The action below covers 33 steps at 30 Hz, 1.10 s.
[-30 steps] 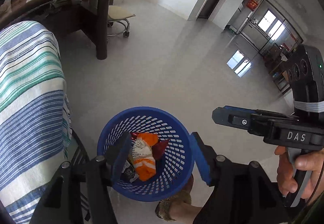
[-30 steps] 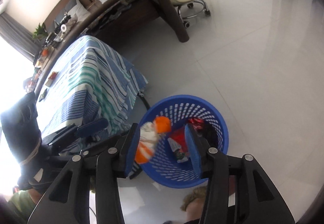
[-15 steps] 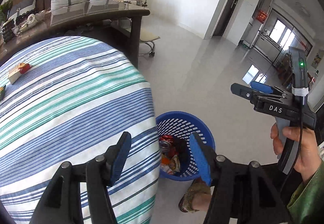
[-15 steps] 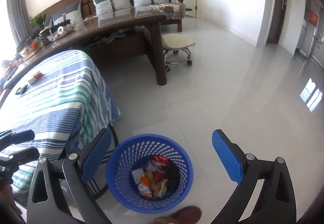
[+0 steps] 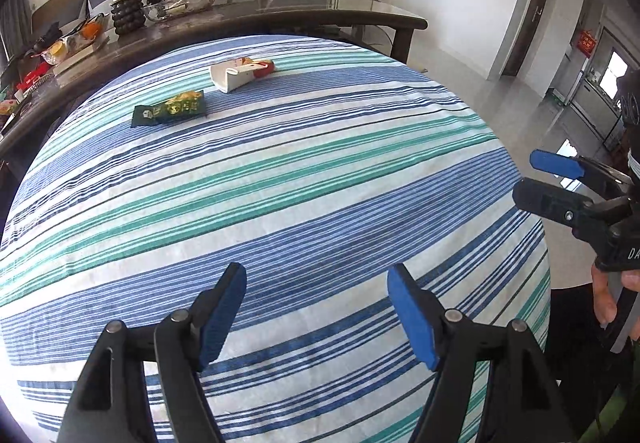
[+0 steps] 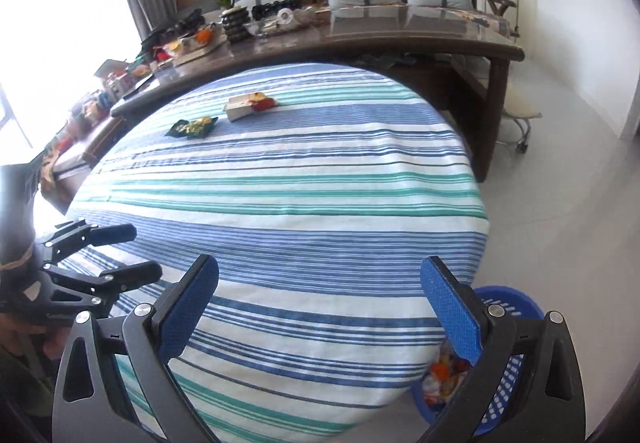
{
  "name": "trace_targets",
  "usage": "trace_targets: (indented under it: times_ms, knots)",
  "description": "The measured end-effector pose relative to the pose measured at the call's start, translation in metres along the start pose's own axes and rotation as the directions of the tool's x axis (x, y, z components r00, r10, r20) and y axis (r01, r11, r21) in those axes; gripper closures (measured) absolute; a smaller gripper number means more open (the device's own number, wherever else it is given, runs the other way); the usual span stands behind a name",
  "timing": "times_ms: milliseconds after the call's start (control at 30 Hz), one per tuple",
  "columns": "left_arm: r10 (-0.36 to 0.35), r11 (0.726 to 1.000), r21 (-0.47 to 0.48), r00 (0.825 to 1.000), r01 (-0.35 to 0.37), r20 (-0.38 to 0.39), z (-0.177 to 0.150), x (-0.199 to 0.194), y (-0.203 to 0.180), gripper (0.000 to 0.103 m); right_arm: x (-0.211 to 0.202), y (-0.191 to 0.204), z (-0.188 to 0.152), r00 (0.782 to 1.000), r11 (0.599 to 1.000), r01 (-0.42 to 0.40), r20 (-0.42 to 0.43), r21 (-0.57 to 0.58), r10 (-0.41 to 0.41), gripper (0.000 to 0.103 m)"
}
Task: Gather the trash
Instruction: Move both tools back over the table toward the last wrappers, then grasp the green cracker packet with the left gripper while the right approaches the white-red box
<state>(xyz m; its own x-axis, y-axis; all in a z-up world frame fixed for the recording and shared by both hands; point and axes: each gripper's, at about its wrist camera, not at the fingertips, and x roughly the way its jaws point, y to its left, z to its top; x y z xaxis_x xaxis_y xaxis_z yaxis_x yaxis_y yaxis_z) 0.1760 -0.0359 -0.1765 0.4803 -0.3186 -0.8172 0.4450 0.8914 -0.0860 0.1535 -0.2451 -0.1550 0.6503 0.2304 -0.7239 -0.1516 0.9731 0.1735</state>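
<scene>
Holding nothing: both sets of jaws stand spread and empty over the near part of the striped counter (image 5: 320, 203); your left gripper (image 5: 316, 317) has just been opening further, and your right gripper (image 6: 320, 307) has just been opening to a wide gape, with only cloth showing between either pair.

Risk, reach: the trash lies at the far side, well apart from both sets of jaws, so you will probably have to lean across. A low pass could drag a pad on the cloth and ruck it, shifting the pieces.

Risk, flat wrapper: the green packet (image 5: 170, 110) lies flat on the cloth. You may pinch cloth along with it, or slide it away instead of lifting it.

Risk, carton: the white carton (image 5: 236, 75) lies tipped on its side with something red at its far end; whether that is a separate scrap I cannot tell. A careless squeeze could leave it behind.

Risk, crowding: your two grippers sit near each other, the right one just off the counter's edge in the left view. Sending both at neighbouring pieces could knock them together.

Trash, position: packet nearer and to the left, carton just beyond and to its right, both ahead of the jaws.

Basket (image 6: 516, 395): on the floor by the counter's near right edge, partly behind your right jaws, already holding wrappers.
</scene>
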Motion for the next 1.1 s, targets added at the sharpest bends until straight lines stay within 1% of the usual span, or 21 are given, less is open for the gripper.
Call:
trace_targets:
  times_ms: [100, 167, 233, 333, 367, 400, 500, 567, 667, 733, 767, 833, 900, 1000, 1067, 1100]
  knots:
    - [0.013, 1.000, 0.014, 1.000, -0.012, -0.009, 0.002, 0.006, 0.027, 0.028, 0.034, 0.036, 0.008, 0.998, 0.999, -0.022, -0.053, -0.047, 0.020, 0.002]
    - [0.021, 1.000, 0.015, 0.999, -0.021, -0.029, 0.004, 0.009, 0.044, 0.028, 0.055, 0.052, 0.011, 0.997, 0.997, -0.016, -0.079, -0.070, 0.010, 0.002]
    - [0.017, 1.000, 0.018, 0.999, -0.016, -0.033, 0.008, 0.009, 0.061, 0.028, 0.071, 0.063, 0.012, 0.995, 0.996, -0.009, -0.097, -0.094, -0.001, 0.002]
    - [-0.033, 0.999, 0.042, 0.999, 0.034, -0.007, 0.025, 0.005, 0.091, 0.028, 0.088, 0.074, 0.009, 0.992, 0.993, 0.006, -0.122, -0.117, -0.021, 0.000]
    - [-0.062, 0.996, 0.059, 0.998, 0.062, 0.001, 0.032, 0.005, 0.100, 0.028, 0.089, 0.076, 0.008, 0.992, 0.990, 0.031, -0.116, -0.140, -0.047, 0.000]
    - [-0.089, 0.993, 0.082, 0.996, 0.088, 0.004, 0.041, 0.004, 0.109, 0.028, 0.090, 0.080, 0.006, 0.990, 0.985, 0.054, -0.120, -0.166, -0.075, 0.000]
    - [-0.111, 0.979, 0.170, 0.994, 0.109, 0.003, 0.071, 0.010, 0.129, 0.028, 0.090, 0.082, 0.006, 0.990, 0.983, 0.052, -0.122, -0.175, -0.074, 0.000]
    - [-0.124, 0.964, 0.239, 0.992, 0.121, -0.001, 0.089, 0.017, 0.136, 0.028, 0.089, 0.081, 0.005, 0.990, 0.983, 0.052, -0.122, -0.176, -0.074, 0.000]
    - [-0.125, 0.935, 0.334, 0.992, 0.121, -0.011, 0.114, 0.031, 0.141, 0.028, 0.089, 0.081, 0.006, 0.990, 0.983, 0.051, -0.122, -0.175, -0.073, 0.000]
    - [-0.113, 0.907, 0.406, 0.993, 0.113, -0.024, 0.125, 0.043, 0.141, 0.028, 0.089, 0.081, 0.006, 0.990, 0.983, 0.051, -0.123, -0.175, -0.073, 0.000]
    - [-0.102, 0.889, 0.446, 0.994, 0.103, -0.027, 0.129, 0.049, 0.140, 0.028, 0.089, 0.081, 0.005, 0.990, 0.983, 0.051, -0.122, -0.175, -0.074, 0.000]
    - [-0.095, 0.858, 0.504, 0.995, 0.099, -0.034, 0.136, 0.060, 0.139, 0.028, 0.090, 0.081, 0.006, 0.990, 0.983, 0.051, -0.123, -0.175, -0.073, 0.000]
    - [-0.126, 0.840, 0.524, 0.990, 0.141, -0.065, 0.142, 0.071, 0.140, 0.028, 0.089, 0.081, 0.006, 0.990, 0.983, 0.052, -0.122, -0.174, -0.074, 0.000]
    - [-0.188, 0.817, 0.529, 0.973, 0.231, -0.135, 0.148, 0.089, 0.141, 0.028, 0.090, 0.081, 0.006, 0.990, 0.983, 0.051, -0.123, -0.175, -0.073, 0.000]
    - [-0.199, 0.805, 0.532, 0.965, 0.261, -0.172, 0.149, 0.101, 0.140, 0.028, 0.089, 0.080, 0.006, 0.990, 0.984, 0.052, -0.123, -0.173, -0.074, 0.000]
    - [-0.193, 0.805, 0.531, 0.964, 0.263, -0.185, 0.149, 0.107, 0.140, 0.028, 0.089, 0.080, 0.006, 0.990, 0.984, 0.052, -0.123, -0.173, -0.074, 0.000]
